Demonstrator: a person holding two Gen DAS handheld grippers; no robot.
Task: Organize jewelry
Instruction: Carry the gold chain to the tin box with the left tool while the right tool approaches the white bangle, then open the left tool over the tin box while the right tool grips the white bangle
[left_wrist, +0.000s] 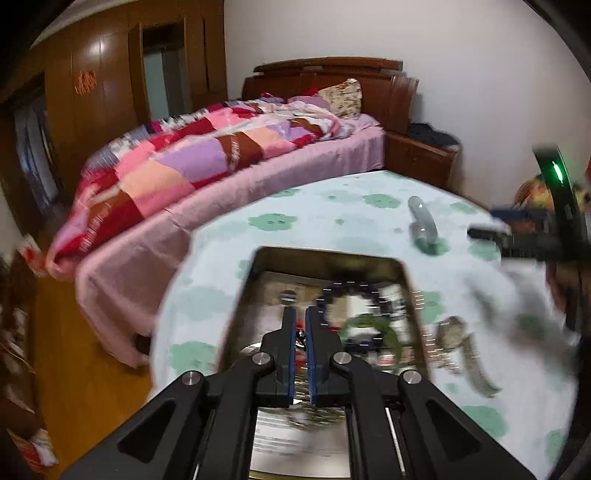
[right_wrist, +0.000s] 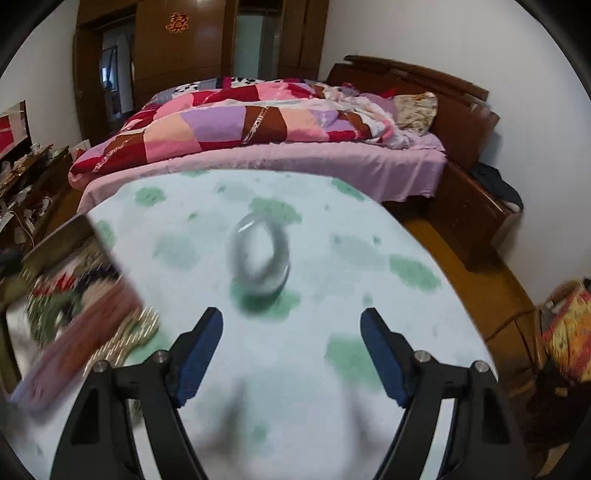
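Observation:
An open metal tin (left_wrist: 325, 254) lies on the round table and holds a dark bead bracelet (left_wrist: 351, 288) and a green bangle (left_wrist: 369, 325). Over the tin my left gripper (left_wrist: 300, 312) is shut, with a small silvery and red piece (left_wrist: 301, 336) pinched between its pads; I cannot tell what it is. Right of the tin lies a wristwatch (left_wrist: 452, 332) with a metal band. Further back a pale bangle (left_wrist: 423, 225) stands on its edge. My right gripper (right_wrist: 291, 321) is open and empty, just short of that pale bangle (right_wrist: 260, 254). The tin (right_wrist: 62, 236) is at its left.
The table wears a white cloth with green flower patches (right_wrist: 332, 280); its edge curves close behind the bangle. Behind it is a bed with a patchwork quilt (right_wrist: 229, 125), a wooden nightstand (left_wrist: 421, 155) and wooden floor (right_wrist: 480, 288). The watch band (right_wrist: 136, 328) pokes out beside the tin.

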